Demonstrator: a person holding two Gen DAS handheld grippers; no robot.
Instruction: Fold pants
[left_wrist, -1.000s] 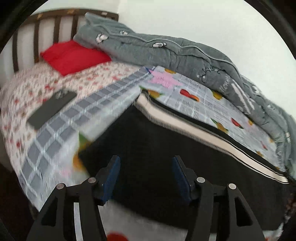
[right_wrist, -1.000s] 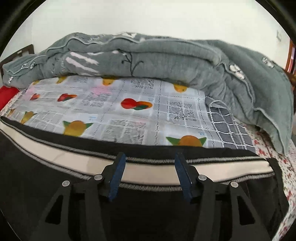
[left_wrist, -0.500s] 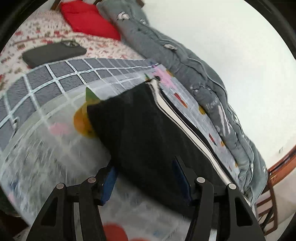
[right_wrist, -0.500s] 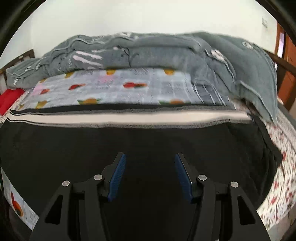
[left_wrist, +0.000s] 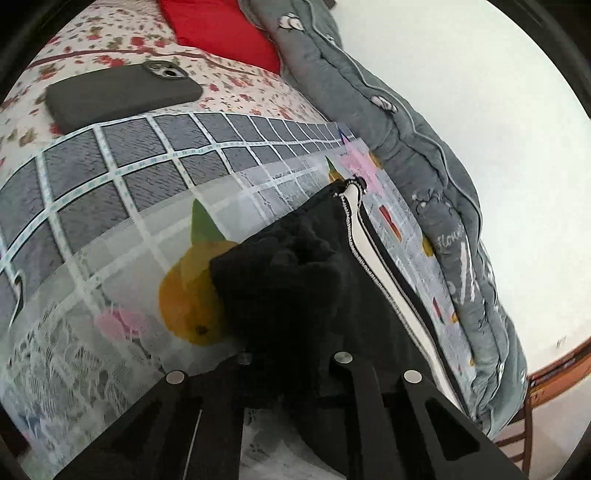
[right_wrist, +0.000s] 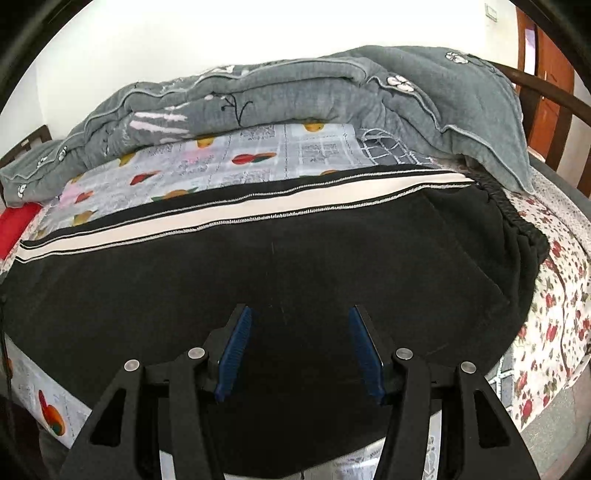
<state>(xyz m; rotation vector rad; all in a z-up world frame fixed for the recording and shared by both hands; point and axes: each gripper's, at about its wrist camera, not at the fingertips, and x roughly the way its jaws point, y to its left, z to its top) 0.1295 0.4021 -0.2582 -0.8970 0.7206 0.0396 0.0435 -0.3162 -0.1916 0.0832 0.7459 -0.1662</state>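
Black pants with a white side stripe lie flat across the bed, the elastic waist at the right. In the left wrist view the leg end of the pants is bunched up into my left gripper. That gripper is shut on the fabric, which hides its pads. My right gripper hovers over the middle of the pants near the bed's front edge. It is open, both blue pads bare, with nothing between them.
The pants rest on a fruit-print sheet over a floral bedcover. A dark phone and a red pillow lie toward the headboard. A rolled grey quilt runs along the wall side. Wooden bed rails stand at right.
My left gripper rolled, sank to the leg end and closed on it, bunching the black fabric. The right gripper drew back over the pants and stayed open.
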